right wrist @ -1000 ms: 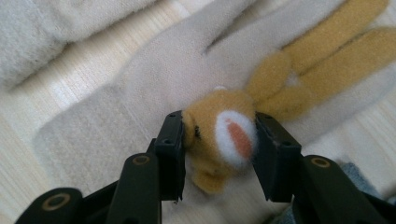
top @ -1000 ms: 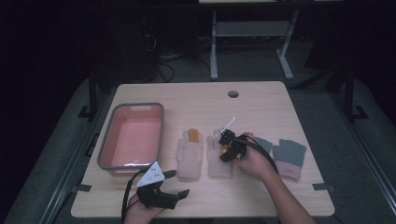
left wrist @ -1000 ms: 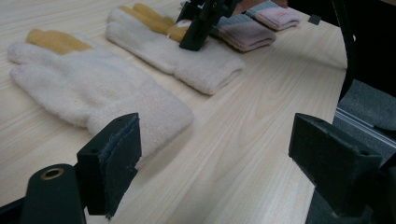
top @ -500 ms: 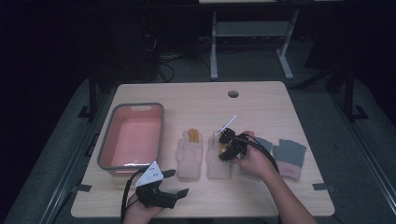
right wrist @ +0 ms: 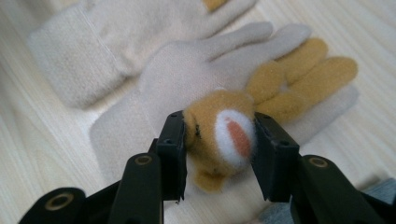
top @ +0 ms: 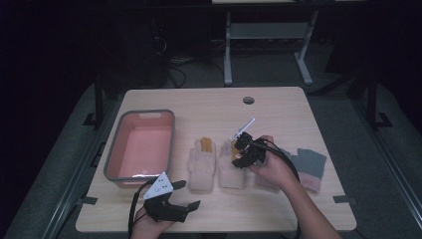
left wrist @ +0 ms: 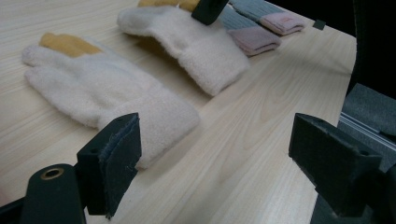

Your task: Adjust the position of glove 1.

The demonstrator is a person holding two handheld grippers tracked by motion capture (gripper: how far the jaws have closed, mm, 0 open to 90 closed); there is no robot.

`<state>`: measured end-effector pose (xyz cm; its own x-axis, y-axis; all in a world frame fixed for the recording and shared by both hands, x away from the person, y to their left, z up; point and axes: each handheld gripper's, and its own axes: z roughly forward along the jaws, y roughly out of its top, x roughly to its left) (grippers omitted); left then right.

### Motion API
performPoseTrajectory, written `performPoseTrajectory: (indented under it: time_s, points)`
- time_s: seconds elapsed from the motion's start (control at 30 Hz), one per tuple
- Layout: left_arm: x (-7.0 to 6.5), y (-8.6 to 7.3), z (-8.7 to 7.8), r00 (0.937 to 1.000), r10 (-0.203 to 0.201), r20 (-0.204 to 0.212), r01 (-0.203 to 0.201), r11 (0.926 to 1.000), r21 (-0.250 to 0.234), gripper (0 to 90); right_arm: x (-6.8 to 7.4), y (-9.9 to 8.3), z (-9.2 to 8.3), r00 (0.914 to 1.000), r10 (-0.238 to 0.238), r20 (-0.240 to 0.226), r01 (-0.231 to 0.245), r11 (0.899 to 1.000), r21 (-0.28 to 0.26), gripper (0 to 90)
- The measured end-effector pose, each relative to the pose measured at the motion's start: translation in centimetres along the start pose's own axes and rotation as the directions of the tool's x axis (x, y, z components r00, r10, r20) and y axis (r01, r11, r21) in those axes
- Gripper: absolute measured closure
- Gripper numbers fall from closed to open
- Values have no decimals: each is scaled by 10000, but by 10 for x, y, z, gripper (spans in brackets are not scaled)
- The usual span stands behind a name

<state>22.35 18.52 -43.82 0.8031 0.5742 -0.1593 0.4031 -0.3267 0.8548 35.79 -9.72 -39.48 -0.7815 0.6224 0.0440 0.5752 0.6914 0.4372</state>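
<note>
Two cream gloves with yellow fingertips lie side by side mid-table: the left one [top: 201,167] and the right one [top: 230,175]. My right gripper [top: 242,151] hovers over the right glove [right wrist: 182,70], shut on a tan plush patch [right wrist: 223,133] with a white and orange spot, pulled up from the glove. The left glove [right wrist: 79,42] lies flat beside it. My left gripper [top: 181,205] rests near the table's front edge, open, with nothing between its jaws [left wrist: 219,144]; the left glove [left wrist: 102,93] lies just beyond it.
A pink tray [top: 113,154] with a grey rim stands at the table's left. A grey and pink pair of gloves [top: 309,167] lies at the right, under the person's right hand. The table [top: 209,104] has a cable hole [top: 248,100] at the back.
My right gripper has risen slightly with the tan patch still between its jaws. The left gripper has stayed in place.
</note>
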Motion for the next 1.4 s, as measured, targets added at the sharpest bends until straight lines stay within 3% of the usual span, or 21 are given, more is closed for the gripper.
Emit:
performPoseTrajectory:
  time_s: [0.5, 0.63, 0.73, 0.8, 1.2, 1.4]
  points:
    - [1, 0, -2, 10000, -58, -50, 57, 9999, -96, 170, 10, 18, -13, 9989, -441, 164, 445, 9988, -216, 590]
    - [0, 0, -2, 9999, -129, -77, 127, 9998, -176, 170, 15, 28, -15, 9983, -574, 98, 577, 9978, -331, 589]
    - [1, 1, -3, 9999, 35, -97, -35, 10000, -38, 170, 19, 34, -15, 9972, -745, 57, 747, 9964, -400, 589]
    - [0, 0, -3, 9999, -106, -76, 105, 9999, -96, 170, 22, 39, -14, 9966, -822, 51, 823, 9957, -428, 589]
    - [1, 1, -5, 9999, -104, -66, 103, 9998, -183, 170, 44, 69, 9, 9901, -1371, -311, 1363, 9903, -258, 588]
    - [1, 1, -5, 9999, -126, -46, 126, 9997, -200, 170, 49, 76, 17, 9890, -1413, -431, 1410, 9899, -115, 588]
